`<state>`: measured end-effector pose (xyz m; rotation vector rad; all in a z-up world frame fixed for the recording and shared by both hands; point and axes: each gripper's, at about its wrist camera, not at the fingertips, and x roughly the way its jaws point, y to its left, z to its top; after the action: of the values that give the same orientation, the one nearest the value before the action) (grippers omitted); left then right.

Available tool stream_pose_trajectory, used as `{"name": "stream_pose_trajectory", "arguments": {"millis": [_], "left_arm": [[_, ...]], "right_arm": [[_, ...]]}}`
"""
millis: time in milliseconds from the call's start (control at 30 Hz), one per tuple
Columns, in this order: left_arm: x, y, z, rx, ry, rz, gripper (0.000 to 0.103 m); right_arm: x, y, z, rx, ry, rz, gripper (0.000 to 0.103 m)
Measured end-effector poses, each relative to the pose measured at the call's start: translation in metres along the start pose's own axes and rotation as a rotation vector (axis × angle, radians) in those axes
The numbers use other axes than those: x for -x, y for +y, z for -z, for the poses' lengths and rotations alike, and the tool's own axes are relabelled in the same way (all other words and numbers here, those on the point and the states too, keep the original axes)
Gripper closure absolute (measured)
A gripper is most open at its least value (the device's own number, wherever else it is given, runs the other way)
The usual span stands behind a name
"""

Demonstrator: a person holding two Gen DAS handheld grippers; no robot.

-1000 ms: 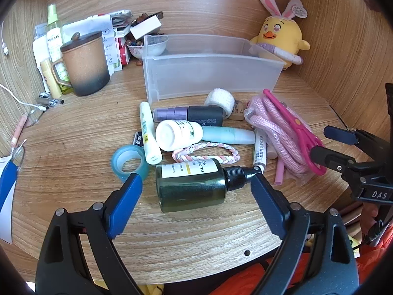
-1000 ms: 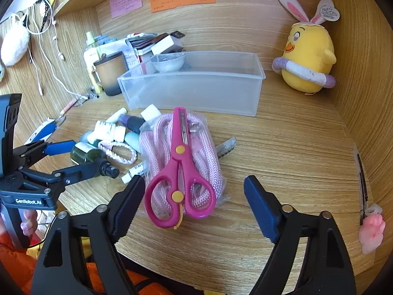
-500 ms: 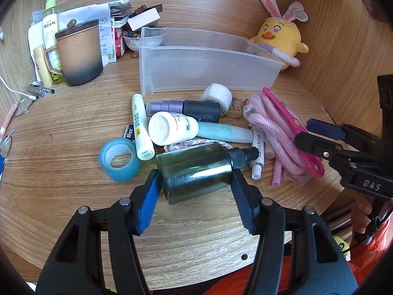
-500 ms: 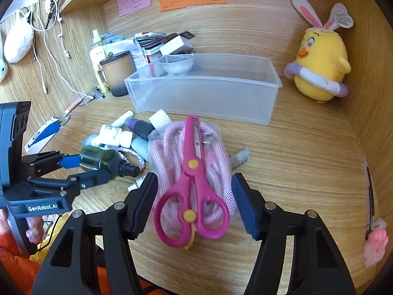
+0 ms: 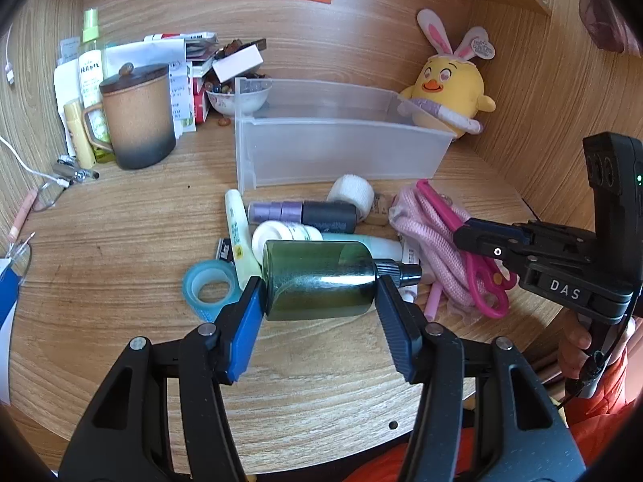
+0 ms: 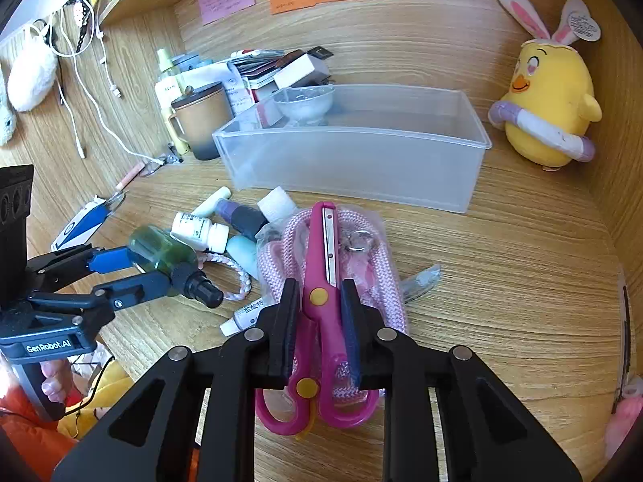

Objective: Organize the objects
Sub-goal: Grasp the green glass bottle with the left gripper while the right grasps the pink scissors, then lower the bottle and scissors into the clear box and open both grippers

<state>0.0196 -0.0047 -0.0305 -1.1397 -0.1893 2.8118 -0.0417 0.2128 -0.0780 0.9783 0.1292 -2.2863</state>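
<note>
The left hand-held gripper squeezes the green bottle in the middle of the frame, just above the table, while the right hand-held gripper has just closed on the pink scissors lying on pink rope.

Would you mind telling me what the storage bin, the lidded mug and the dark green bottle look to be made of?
Storage bin: frosted translucent plastic; the bowl behind shows faintly through its wall. Lidded mug: likely matte glazed ceramic, tan fading to dark grey at the base. Dark green bottle: glossy, see-through, with bright highlights; glass or plastic, I cannot tell.
</note>
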Motion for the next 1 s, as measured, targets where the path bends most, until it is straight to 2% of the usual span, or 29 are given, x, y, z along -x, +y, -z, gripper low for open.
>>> {"name": "stream_pose_trajectory", "arguments": {"millis": [333, 633, 1000], "left_arm": [[0.01, 0.001, -0.033, -0.01, -0.087, -0.024, 0.047], [-0.001, 0.012, -0.077, -0.005, -0.151, -0.067, 0.047], [-0.036, 0.026, -0.119, -0.009, -0.124, -0.101, 0.047]], "right_arm": [[0.014, -0.015, -0.013, -0.041, -0.07, 0.017, 0.086], [0.021, -0.031, -0.05, -0.057, -0.153, 0.046, 0.086], [0.009, -0.044, -0.113, -0.029, -0.203, 0.088, 0.086]]}}
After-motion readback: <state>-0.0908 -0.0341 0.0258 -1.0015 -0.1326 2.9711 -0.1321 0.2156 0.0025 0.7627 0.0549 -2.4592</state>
